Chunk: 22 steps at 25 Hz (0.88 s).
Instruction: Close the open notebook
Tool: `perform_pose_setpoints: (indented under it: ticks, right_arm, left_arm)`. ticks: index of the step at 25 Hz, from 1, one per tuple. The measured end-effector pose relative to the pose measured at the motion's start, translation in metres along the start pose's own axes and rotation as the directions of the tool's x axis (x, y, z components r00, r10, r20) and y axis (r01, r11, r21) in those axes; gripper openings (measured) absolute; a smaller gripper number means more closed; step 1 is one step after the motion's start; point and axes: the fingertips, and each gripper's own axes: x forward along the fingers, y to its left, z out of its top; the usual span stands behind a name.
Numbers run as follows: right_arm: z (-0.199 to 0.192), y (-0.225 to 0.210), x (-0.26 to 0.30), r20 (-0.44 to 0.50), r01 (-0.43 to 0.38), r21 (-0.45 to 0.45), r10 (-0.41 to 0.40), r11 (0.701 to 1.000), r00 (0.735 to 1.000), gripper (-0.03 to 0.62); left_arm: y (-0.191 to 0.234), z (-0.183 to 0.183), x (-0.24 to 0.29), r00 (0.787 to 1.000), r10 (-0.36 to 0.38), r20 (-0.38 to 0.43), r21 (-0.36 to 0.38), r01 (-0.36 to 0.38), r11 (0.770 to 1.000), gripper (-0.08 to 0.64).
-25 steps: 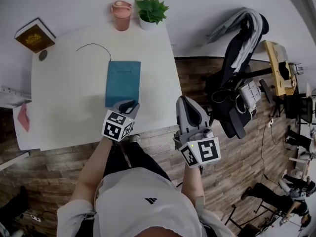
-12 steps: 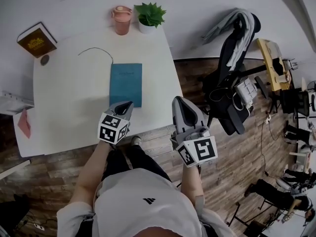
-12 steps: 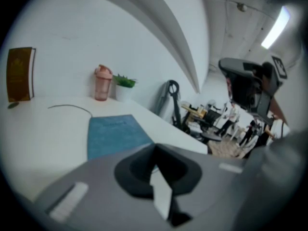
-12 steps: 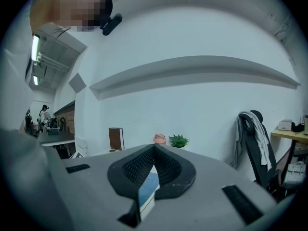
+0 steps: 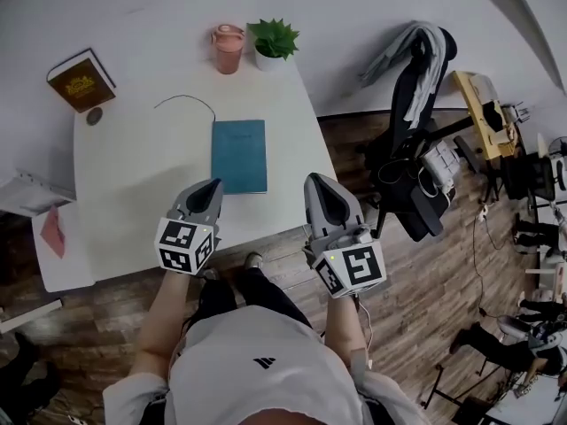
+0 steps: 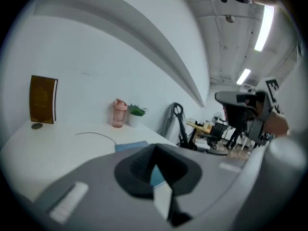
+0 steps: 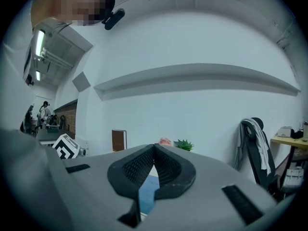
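Note:
The teal notebook [image 5: 239,155] lies shut and flat on the white table [image 5: 142,184], right of centre; its cover shows as a blue strip [image 6: 131,146] in the left gripper view. My left gripper [image 5: 213,185] hovers just short of the notebook's near-left corner, jaws shut and holding nothing. In its own view the tips [image 6: 155,148] meet. My right gripper [image 5: 316,181] hangs beyond the table's right front corner over the wooden floor, also shut with nothing in it. Its own view shows the tips [image 7: 154,148] touching, with a slice of the notebook [image 7: 147,192] below them.
At the table's back stand a brown book [image 5: 81,80], a pink bottle [image 5: 228,48] and a potted plant [image 5: 272,41]. A thin black cable [image 5: 186,103] curves behind the notebook. A pink sheet [image 5: 53,231] lies far left. An office chair with a jacket [image 5: 425,104] is to the right.
My left gripper has come off the notebook's near end, pulling back and up. The right gripper has also drawn back a little. The notebook stays flat and shut.

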Motion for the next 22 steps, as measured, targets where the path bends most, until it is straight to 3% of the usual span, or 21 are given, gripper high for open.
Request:
perform_pose_setpoints:
  ticks: [10,22]
  right_arm:
    - [0.019,0.032,-0.021,0.051,0.046,-0.023,-0.044,0.999,0.998,-0.006]
    - [0.038,0.064,-0.057,0.110,0.110,-0.037,-0.105,0.993,0.988,-0.006]
  left_arm:
    - [0.004,0.053,-0.072,0.987,0.023,0.157,0.037,-0.030,0.999,0.008]
    - [-0.004,0.093,-0.140,0.953,0.028,0.301,0.096,-0.059,0.994,0.008]
